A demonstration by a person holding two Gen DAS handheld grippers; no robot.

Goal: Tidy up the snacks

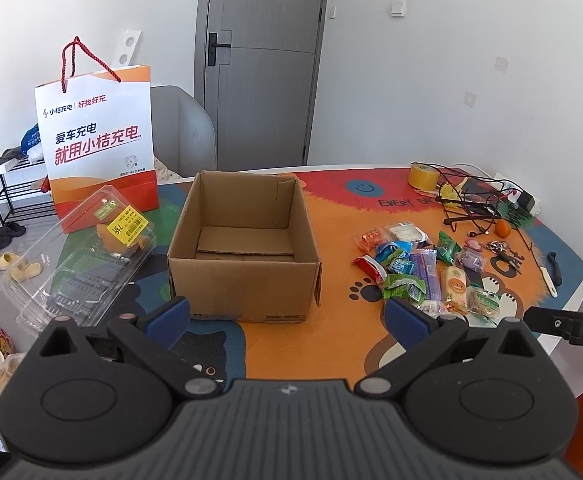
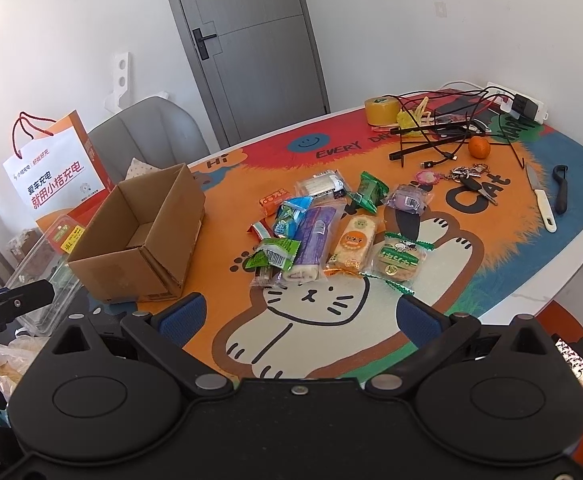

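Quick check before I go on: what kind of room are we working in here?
Most likely a room in someone's home: a table under a cartoon cat cover, a grey interior door, a shoe rack with slippers on the floor, and a padded chair.

Left wrist view looks from the near table edge toward the cardboard box [image 1: 244, 248]. Right wrist view sits further right, facing the snack pile [image 2: 331, 232]. Both share box, snacks and door [image 1: 259, 64].
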